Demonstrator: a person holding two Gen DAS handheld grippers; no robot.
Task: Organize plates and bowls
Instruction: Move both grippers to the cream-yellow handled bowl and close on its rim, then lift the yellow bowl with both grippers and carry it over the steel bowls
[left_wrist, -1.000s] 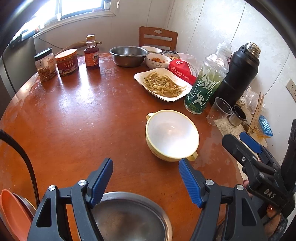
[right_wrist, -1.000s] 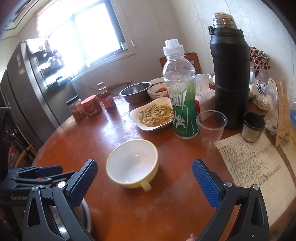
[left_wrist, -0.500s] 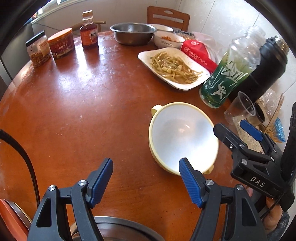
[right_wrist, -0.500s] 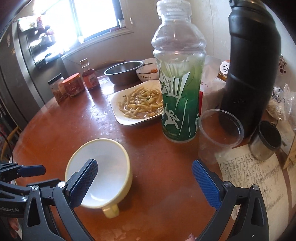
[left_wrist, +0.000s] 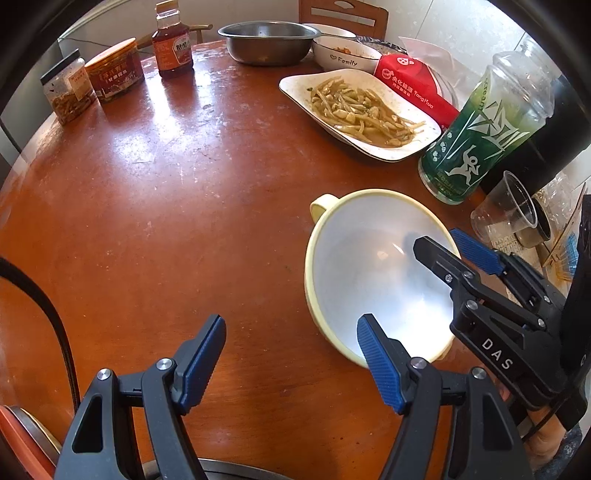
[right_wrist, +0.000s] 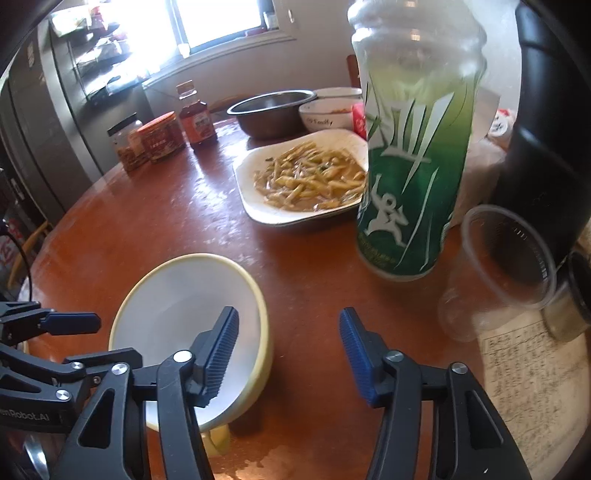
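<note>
Left gripper (left_wrist: 291, 356): jaws apart, nothing between them, hovering over bare red-brown round table (left_wrist: 155, 206). Its right pad sits in front of the near rim of the yellow two-handled bowl (left_wrist: 362, 273); contact cannot be confirmed. A metal rim shows at the bottom edge under this gripper, orange plate edge at lower left.

Right gripper (right_wrist: 288, 347): jaws have just been closing and now stand partly apart. The bowl's right wall lies between them: left pad over the white interior, right pad outside over the table. The pads do not press on the wall. In the left wrist view the same gripper (left_wrist: 448, 245) straddles the bowl's far-right rim.

Bowl: empty, upright on the table, near the front right, one handle toward the right wrist camera.

Beyond the bowl: green drink bottle (right_wrist: 410, 173), upright; just beside it a clear plastic cup (right_wrist: 498, 273) and a black thermos (right_wrist: 554, 122). Handwritten paper (right_wrist: 535, 380) lies at right.

Further back: white plate of stir-fried strips (left_wrist: 358, 110), red tissue pack (left_wrist: 413, 88), white "Family" bowl (left_wrist: 345, 55), steel bowl (left_wrist: 269, 40).

Far left edge: sauce bottle (left_wrist: 171, 40), red-lidded tub (left_wrist: 114, 70), glass jar (left_wrist: 66, 88). A wooden chair back stands behind the table.
</note>
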